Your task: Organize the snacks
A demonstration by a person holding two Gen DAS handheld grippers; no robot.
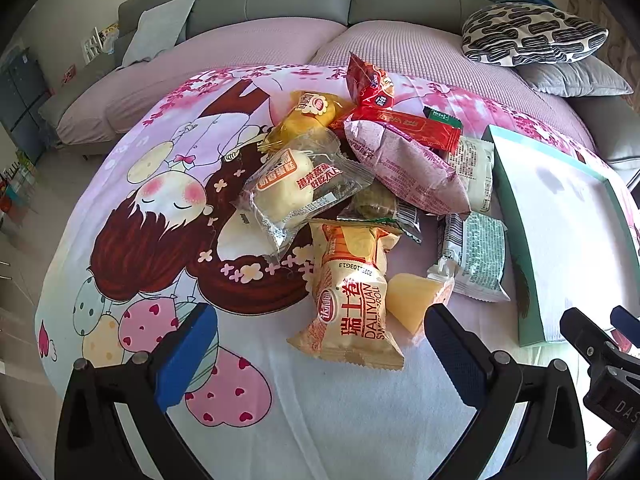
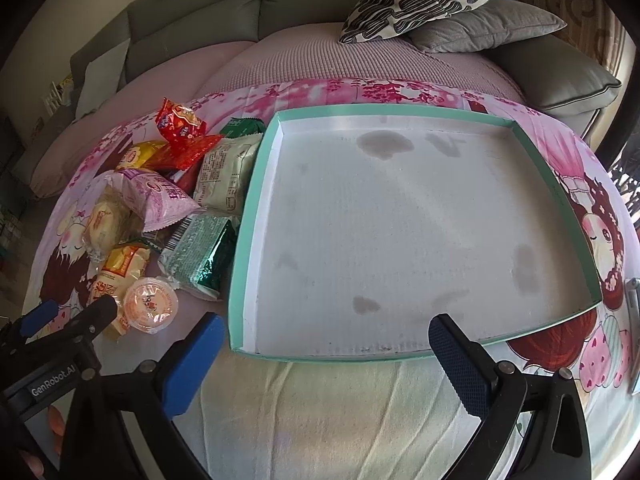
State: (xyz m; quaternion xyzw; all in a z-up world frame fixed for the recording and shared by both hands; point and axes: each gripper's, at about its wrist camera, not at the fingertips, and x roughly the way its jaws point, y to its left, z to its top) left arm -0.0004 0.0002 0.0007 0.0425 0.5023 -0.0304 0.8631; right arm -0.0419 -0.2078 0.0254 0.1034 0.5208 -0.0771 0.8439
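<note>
Teal-rimmed tray (image 2: 256, 184) lies empty on the cartoon-print cloth (image 1: 132, 200), with the heap of snack packets (image 1: 360, 184) just beside its left wall. Both the left gripper (image 1: 320, 356) and right gripper (image 2: 326, 364) hover with jaws spread wide, holding nothing. Sorting seems not yet begun; a likely next move is lowering the left jaws around the near Swiss-roll packet (image 1: 352, 300)
</note>
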